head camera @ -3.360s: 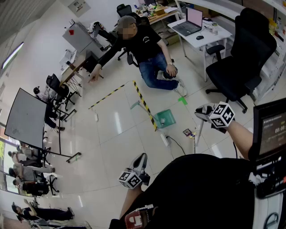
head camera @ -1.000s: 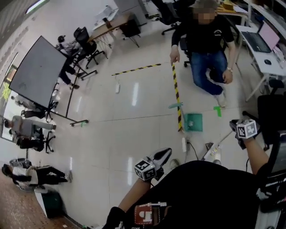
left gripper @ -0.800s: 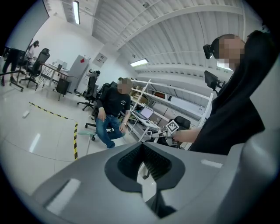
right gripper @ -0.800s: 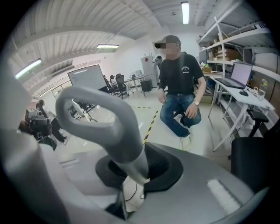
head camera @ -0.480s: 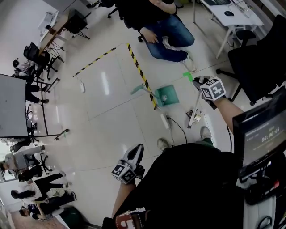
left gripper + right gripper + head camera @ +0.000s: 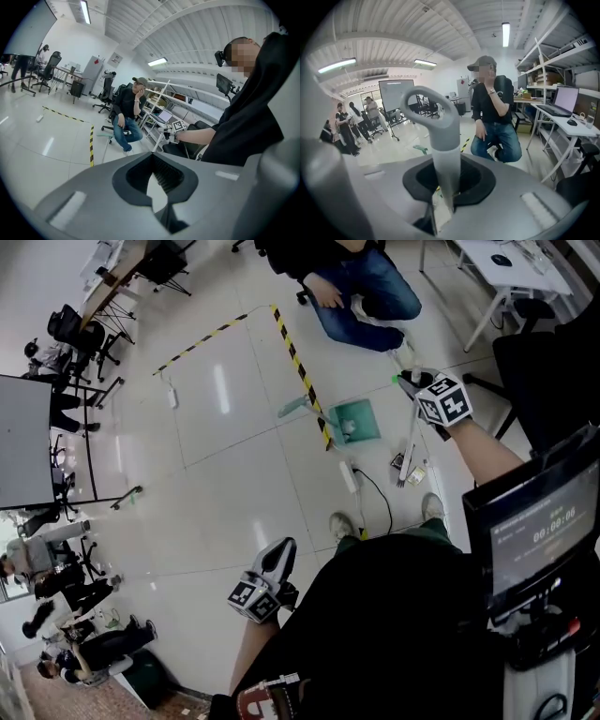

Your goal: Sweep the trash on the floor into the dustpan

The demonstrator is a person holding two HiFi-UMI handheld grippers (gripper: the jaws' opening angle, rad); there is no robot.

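Observation:
In the head view my right gripper [image 6: 411,386] is shut on the white broom handle [image 6: 409,448], which slants down to the floor. Beside its lower end lie small wrappers [image 6: 397,461]. The green dustpan [image 6: 357,420] rests on the tiles just left of them, against the striped tape. In the right gripper view the grey handle [image 6: 440,140] with its loop top stands clamped in my right gripper [image 6: 443,190]. My left gripper [image 6: 283,551] hangs low by my hip, shut and holding nothing; the left gripper view shows my left gripper [image 6: 153,161] closed.
A person [image 6: 361,277] crouches beyond the dustpan. Yellow-black tape [image 6: 298,367] crosses the tiles. A power strip with cable [image 6: 349,476] lies by my shoes [image 6: 341,525]. A black office chair [image 6: 548,352] and white desk [image 6: 497,263] stand at right, a screen [image 6: 530,531] near me.
The view has swung about. My right gripper, still holding the broom, has stayed near the dustpan and wrappers. My left gripper has kept low at my side.

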